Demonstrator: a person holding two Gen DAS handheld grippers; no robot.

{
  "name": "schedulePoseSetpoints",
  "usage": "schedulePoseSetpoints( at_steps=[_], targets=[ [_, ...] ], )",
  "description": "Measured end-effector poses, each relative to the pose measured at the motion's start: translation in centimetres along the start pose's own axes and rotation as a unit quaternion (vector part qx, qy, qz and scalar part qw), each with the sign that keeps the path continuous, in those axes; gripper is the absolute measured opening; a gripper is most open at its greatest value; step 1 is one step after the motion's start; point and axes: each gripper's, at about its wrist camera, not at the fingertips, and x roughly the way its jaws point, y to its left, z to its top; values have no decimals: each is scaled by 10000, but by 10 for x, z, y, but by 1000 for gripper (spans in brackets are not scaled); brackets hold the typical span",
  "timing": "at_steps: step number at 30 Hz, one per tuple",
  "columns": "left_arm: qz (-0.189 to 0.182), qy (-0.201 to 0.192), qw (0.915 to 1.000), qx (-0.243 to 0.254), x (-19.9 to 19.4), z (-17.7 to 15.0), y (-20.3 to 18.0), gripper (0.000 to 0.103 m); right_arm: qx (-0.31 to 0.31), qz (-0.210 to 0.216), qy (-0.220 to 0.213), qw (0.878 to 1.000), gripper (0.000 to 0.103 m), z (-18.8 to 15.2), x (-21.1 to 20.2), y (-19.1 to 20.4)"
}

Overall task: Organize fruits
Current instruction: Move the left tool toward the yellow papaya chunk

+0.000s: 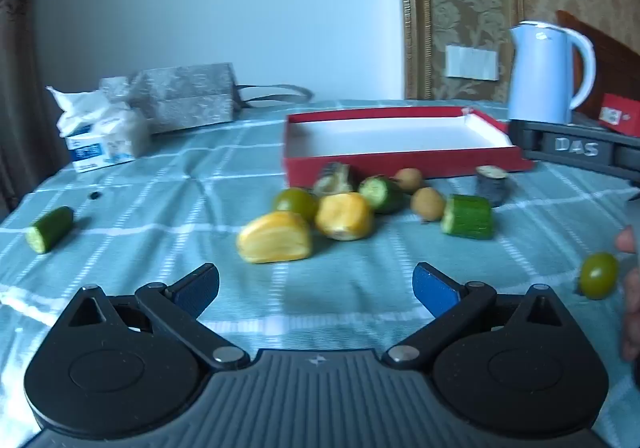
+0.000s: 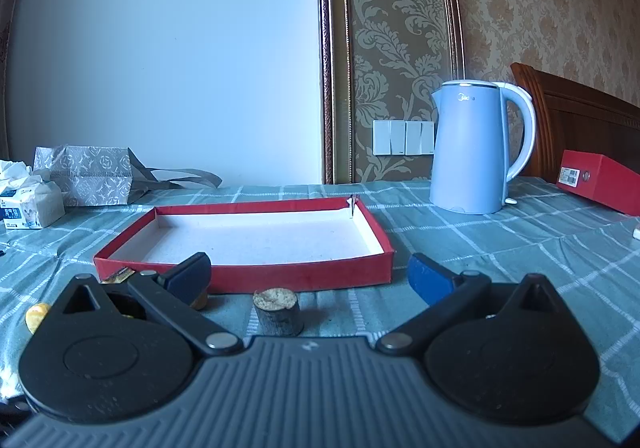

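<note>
Left gripper (image 1: 316,290) hovers low over the checked tablecloth (image 1: 160,187), tilted down, jaws spread wide with nothing between them. Just beyond it lies the fruit pile: two yellow pieces (image 1: 275,236), a green round fruit (image 1: 295,203), cucumber chunks (image 1: 467,216), small brown fruits (image 1: 427,203). One cucumber piece (image 1: 50,228) lies well apart at far left. Right gripper (image 2: 308,278) is held nearly level, jaws equally wide and empty, facing the red tray (image 2: 248,275); a dark stub with a pale cut top (image 2: 277,310) stands between gripper and tray. Tray is bare inside. Blue kettle (image 2: 470,151) stands far right.
</note>
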Motion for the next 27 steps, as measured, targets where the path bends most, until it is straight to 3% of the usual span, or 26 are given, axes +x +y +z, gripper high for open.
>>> schedulePoseSetpoints(
  at_steps=[5, 11, 19, 27],
  targets=[
    [465, 433, 9977, -242, 20, 4, 10, 103, -11, 2, 43, 10000, 103, 0, 2, 1],
    [662, 791, 9935, -471, 36, 11, 22, 103, -12, 1, 56, 10000, 103, -1, 2, 2],
    [761, 513, 9953, -314, 38, 17, 22, 103, -24, -9, 58, 10000, 103, -2, 2, 2],
    [522, 181, 9981, -258, 35, 17, 22, 103, 69, -15, 34, 10000, 103, -1, 1, -1]
  ],
)
